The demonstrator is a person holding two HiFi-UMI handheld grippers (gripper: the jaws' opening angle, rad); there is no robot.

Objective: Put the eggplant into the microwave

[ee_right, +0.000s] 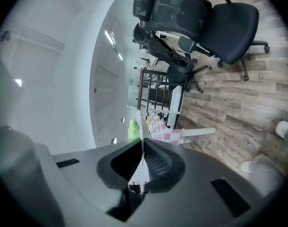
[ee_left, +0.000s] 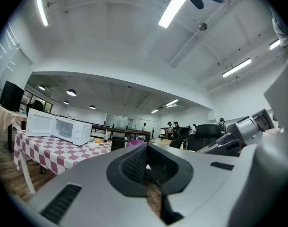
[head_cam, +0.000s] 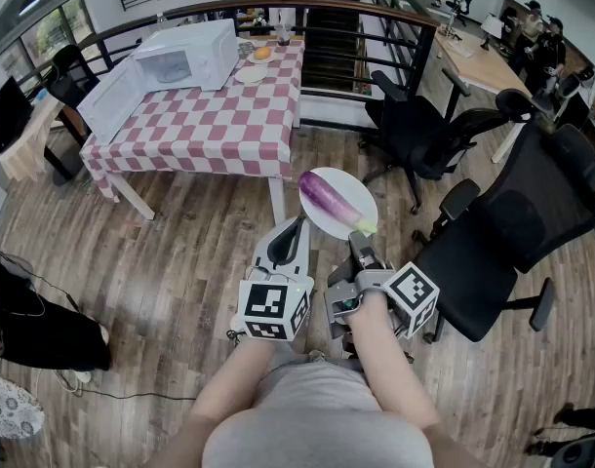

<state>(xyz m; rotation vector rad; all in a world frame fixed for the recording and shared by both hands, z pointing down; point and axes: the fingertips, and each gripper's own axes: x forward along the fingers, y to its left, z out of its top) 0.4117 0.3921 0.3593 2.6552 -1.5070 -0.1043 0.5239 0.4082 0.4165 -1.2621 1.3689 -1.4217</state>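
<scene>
A purple eggplant (head_cam: 329, 201) with a green stem lies on a white plate (head_cam: 361, 191) held in the air over the wooden floor. My right gripper (head_cam: 361, 250) is shut on the plate's near rim; in the right gripper view the plate (ee_right: 140, 150) shows edge-on between the pads (ee_right: 156, 162), with the green stem (ee_right: 132, 129) beyond. My left gripper (head_cam: 296, 230) is level beside the plate, shut and holding nothing (ee_left: 146, 167). The white microwave (head_cam: 185, 57) stands on the far checkered table (head_cam: 210, 130) with its door (head_cam: 112, 100) swung open. The microwave (ee_left: 71, 129) and a bit of purple eggplant (ee_left: 134, 143) also show in the left gripper view.
A small plate with something orange (head_cam: 251, 71) sits right of the microwave. Black office chairs stand at the right (head_cam: 512, 232) and behind the plate (head_cam: 424, 130). A curved railing (head_cam: 376, 27) runs behind the table. A dark bag (head_cam: 34, 320) lies on the floor at the left.
</scene>
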